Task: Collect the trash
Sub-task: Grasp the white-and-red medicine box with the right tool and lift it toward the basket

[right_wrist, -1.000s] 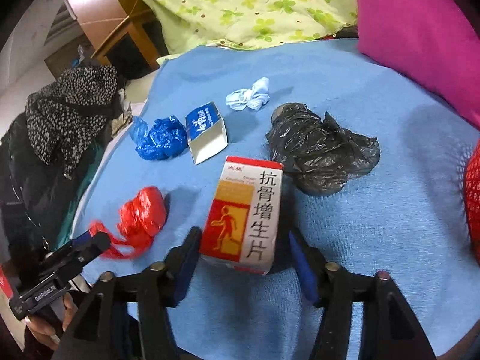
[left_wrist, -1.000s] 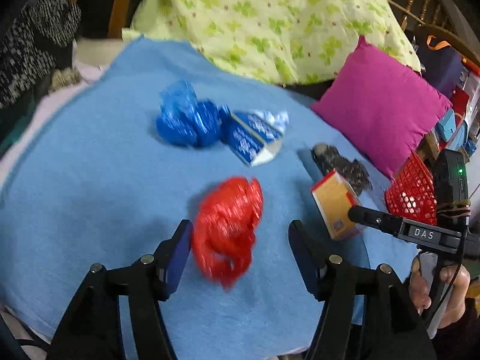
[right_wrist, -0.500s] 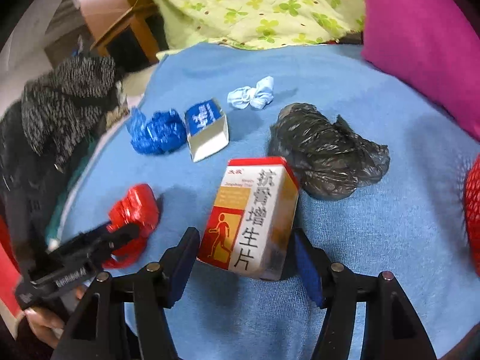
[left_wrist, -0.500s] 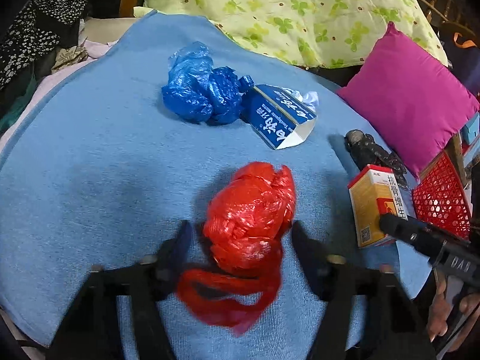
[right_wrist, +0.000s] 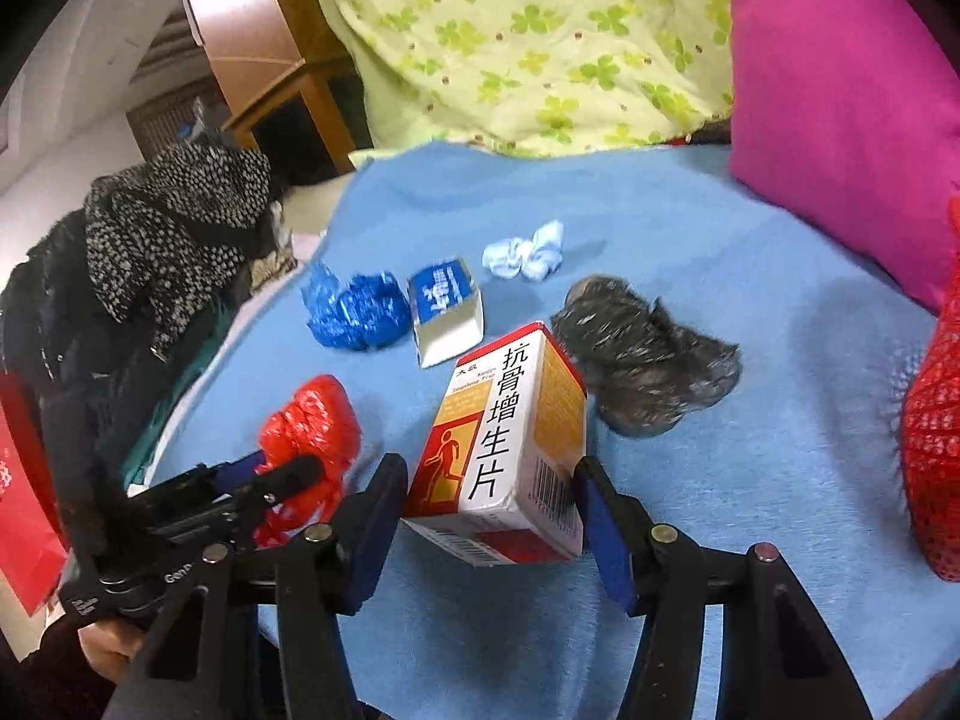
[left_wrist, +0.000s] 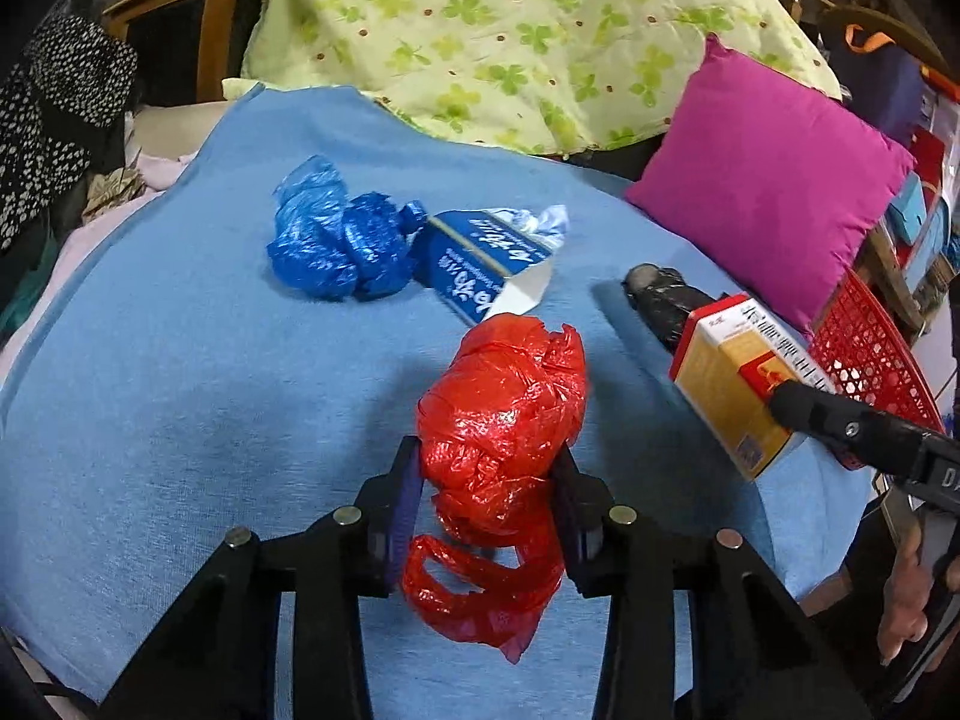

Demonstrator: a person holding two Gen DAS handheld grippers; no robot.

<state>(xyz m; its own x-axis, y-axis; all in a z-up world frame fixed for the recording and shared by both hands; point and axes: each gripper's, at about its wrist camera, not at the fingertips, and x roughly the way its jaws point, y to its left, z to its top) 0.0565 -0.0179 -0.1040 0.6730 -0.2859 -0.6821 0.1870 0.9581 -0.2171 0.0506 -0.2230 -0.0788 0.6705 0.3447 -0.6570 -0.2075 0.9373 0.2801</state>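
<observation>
My left gripper is shut on a crumpled red plastic bag, lifted off the blue blanket; it also shows in the right wrist view. My right gripper is shut on an orange and white medicine box, held tilted above the blanket; the box shows in the left wrist view. On the blanket lie a blue plastic bag, a blue and white carton, a pale blue wad and a black plastic bag.
A red mesh basket stands at the blanket's right edge. A magenta pillow and a green-patterned quilt lie at the back. Dark speckled clothing is heaped on the left.
My left gripper has closed on the red bag and lifted it. My right gripper has closed on the medicine box, raised and tilted it.
</observation>
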